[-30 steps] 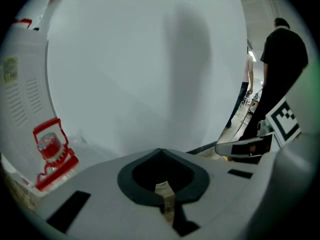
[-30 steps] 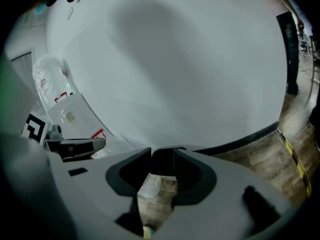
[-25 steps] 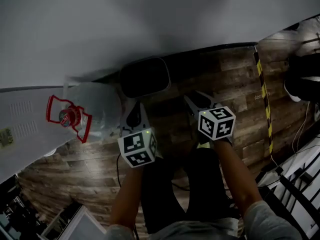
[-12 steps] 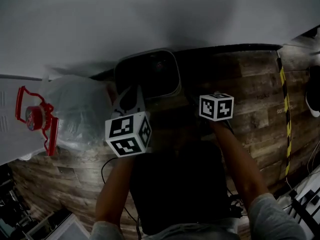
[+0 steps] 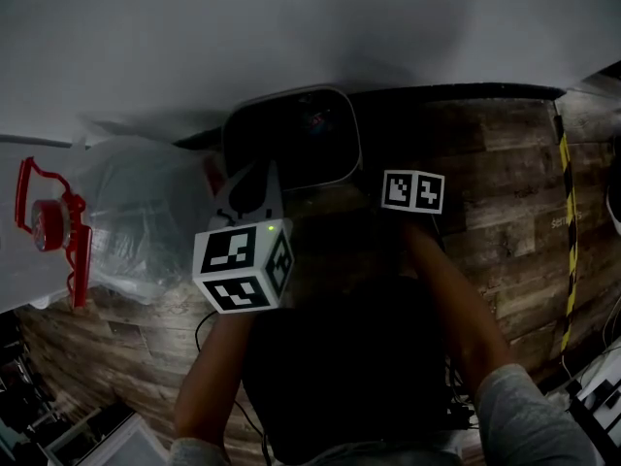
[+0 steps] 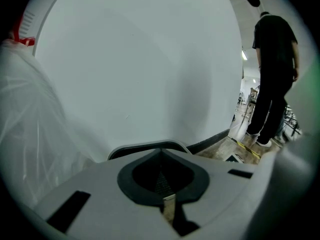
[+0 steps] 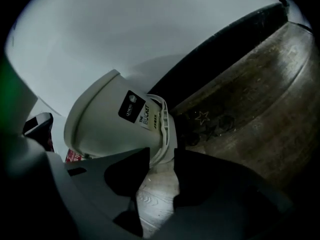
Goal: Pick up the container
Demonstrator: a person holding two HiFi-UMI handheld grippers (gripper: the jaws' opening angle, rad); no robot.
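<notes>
A white wall (image 5: 291, 27) is seen beyond both grippers, its top cut off by the frame. Under the grippers the wooden floor (image 5: 485, 221) is spread, much of it lost in shadow.

The container (image 5: 291, 139), a white bucket with a dark inside, is stood on the floor against the wall, just ahead of the left gripper (image 6: 160, 153). From that gripper only a curve of its rim is shown; the rest is hidden behind the jaws, which are pressed together with nothing between them.

The right gripper (image 7: 161, 156) is held with its jaws spread. The bucket's ribbed rim is found at the mouth of the gap, though contact cannot be made out. In the head view only its marker cube (image 5: 413, 190) is visible.

Left of the left gripper, a bagged water jug (image 5: 146, 216) with a red handle (image 5: 49, 226) is partly cut off. Far to its right a standing person (image 6: 272, 59) is seen.

A label (image 7: 142, 113) is carried on the bucket's side, its small print unreadable.
</notes>
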